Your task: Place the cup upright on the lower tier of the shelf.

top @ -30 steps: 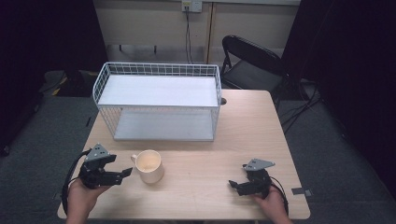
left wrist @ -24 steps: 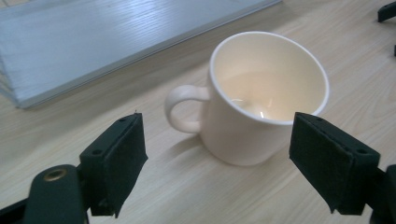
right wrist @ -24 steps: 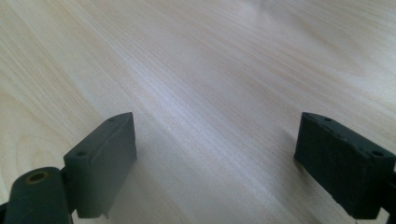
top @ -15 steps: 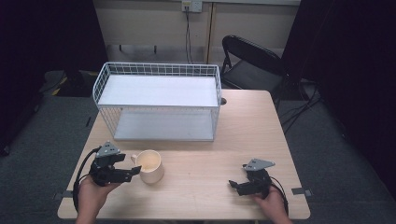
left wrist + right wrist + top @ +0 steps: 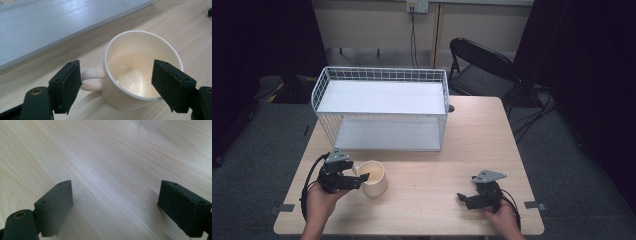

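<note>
High view. Wooden table (image 5: 447, 150), pale grain. A white wire rack (image 5: 382, 112) with two white shelves stands at the far middle-left of the table. A cream mug (image 5: 373, 178) sits upright on the near left part of the table, in front of the rack and well apart from it, its handle turned toward the person's left. The left gripper (image 5: 357, 177) lies level at the mug, held in the left hand (image 5: 323, 199); its jaws reach to either side of the mug's left portion. The right gripper (image 5: 464, 198) rests low on the near right of the table in the right hand (image 5: 499, 217), well apart from the mug. A black chair (image 5: 484, 67) stands behind the table's far right corner.

Left gripper view. The mug (image 5: 140, 72) stands between the two black jaws, empty, its glazed inside showing. One pad sits just beside the handle (image 5: 91, 78), the other over the far rim. The jaws have just been closing, yet they are spread: whether either pad touches the mug cannot be told. The rack's lower shelf (image 5: 50, 27) runs across the upper left.

Right gripper view. Jaws spread wide over bare table (image 5: 112, 170); nothing between them.
</note>
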A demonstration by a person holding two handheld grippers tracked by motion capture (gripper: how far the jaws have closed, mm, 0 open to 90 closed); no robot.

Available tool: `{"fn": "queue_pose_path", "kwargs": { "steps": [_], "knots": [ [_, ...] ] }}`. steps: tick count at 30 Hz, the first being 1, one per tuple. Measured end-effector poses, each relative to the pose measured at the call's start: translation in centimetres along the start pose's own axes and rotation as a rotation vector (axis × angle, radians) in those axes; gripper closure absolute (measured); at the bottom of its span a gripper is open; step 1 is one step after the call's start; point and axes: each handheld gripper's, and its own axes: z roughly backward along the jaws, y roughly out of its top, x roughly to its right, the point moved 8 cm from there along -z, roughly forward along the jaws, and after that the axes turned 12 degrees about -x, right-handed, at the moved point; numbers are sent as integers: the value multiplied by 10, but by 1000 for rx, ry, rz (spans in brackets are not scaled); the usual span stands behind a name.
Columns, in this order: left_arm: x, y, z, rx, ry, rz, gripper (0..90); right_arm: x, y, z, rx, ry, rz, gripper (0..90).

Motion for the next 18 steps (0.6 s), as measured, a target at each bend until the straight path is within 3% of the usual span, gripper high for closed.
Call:
{"fn": "queue_pose_path", "kwargs": {
  "steps": [10, 18],
  "knots": [
    [-4, 7, -8, 0, 15, -2, 253, 0, 0, 0, 0, 0, 0, 117],
    [-5, 10, -16, 0, 13, -14, 338, 0, 0, 0, 0, 0, 0, 117]
  ]
}}
